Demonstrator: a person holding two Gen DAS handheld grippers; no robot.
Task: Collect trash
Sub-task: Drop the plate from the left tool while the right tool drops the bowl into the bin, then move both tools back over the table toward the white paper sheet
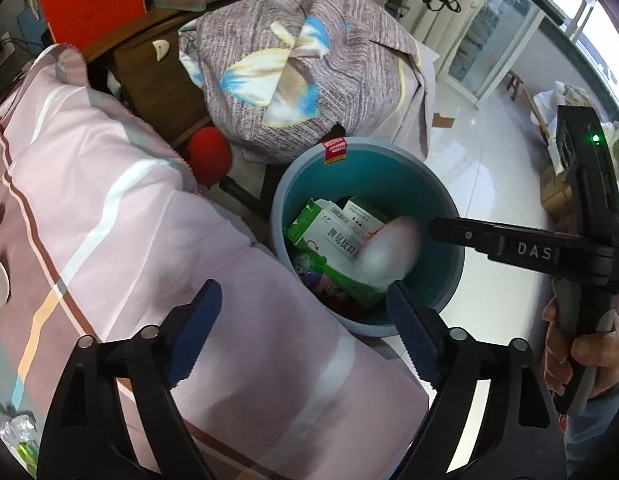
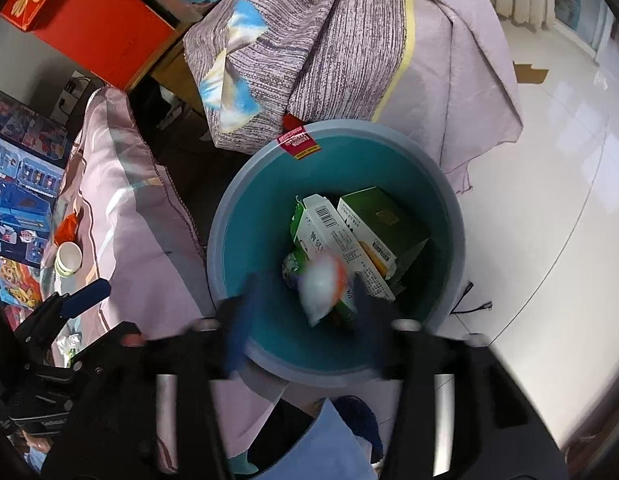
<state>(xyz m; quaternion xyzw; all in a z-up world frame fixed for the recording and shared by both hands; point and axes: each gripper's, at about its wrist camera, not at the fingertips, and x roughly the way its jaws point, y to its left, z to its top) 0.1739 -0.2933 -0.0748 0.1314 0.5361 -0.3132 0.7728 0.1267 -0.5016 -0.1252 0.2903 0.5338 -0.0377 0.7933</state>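
Several boxes already lie in the blue bin, and a white wrapper drops free above them. Both the right gripper and left gripper stand apart, empty. Foil scraps and a paper cup on the bed seem left.

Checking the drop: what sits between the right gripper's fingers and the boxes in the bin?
A blurred white-and-orange wrapper, apparently loose, above the green boxes in the teal bin. Right wrist view.

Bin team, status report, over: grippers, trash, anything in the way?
Left gripper open, empty. Right gripper open over bin. White wrapper blurred, apparently dropping onto boxes in bin. Nothing in the way.
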